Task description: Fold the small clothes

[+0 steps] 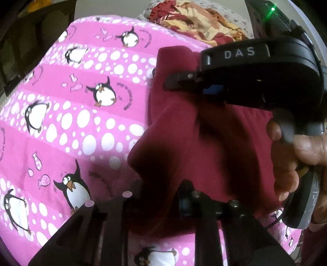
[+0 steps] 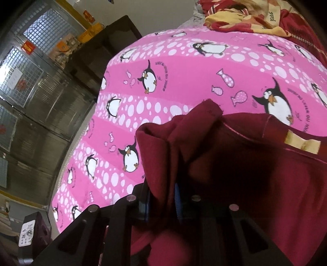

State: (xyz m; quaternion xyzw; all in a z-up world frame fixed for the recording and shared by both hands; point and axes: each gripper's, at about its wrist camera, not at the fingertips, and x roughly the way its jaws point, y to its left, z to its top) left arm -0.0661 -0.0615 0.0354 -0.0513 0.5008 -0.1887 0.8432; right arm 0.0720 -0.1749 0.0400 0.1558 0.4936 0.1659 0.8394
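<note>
A dark red garment (image 1: pixel 194 143) lies bunched on a pink penguin-print bedsheet (image 1: pixel 81 102). My left gripper (image 1: pixel 163 196) is shut on a lifted fold of the garment at the bottom of the left wrist view. My right gripper (image 1: pixel 175 80), black and marked "DAS", comes in from the right there, its fingers shut on the garment's far edge. In the right wrist view the right gripper (image 2: pixel 163 196) is shut on a bunched fold of the garment (image 2: pixel 245 174), which drapes over its fingers. A tan label (image 2: pixel 302 143) shows on the cloth.
A red-and-yellow patterned pile of cloth (image 1: pixel 204 22) lies at the far end of the bed, also in the right wrist view (image 2: pixel 255 16). Dark furniture (image 2: pixel 98 61) and metal-grille doors (image 2: pixel 30 71) stand beyond the bed's left edge.
</note>
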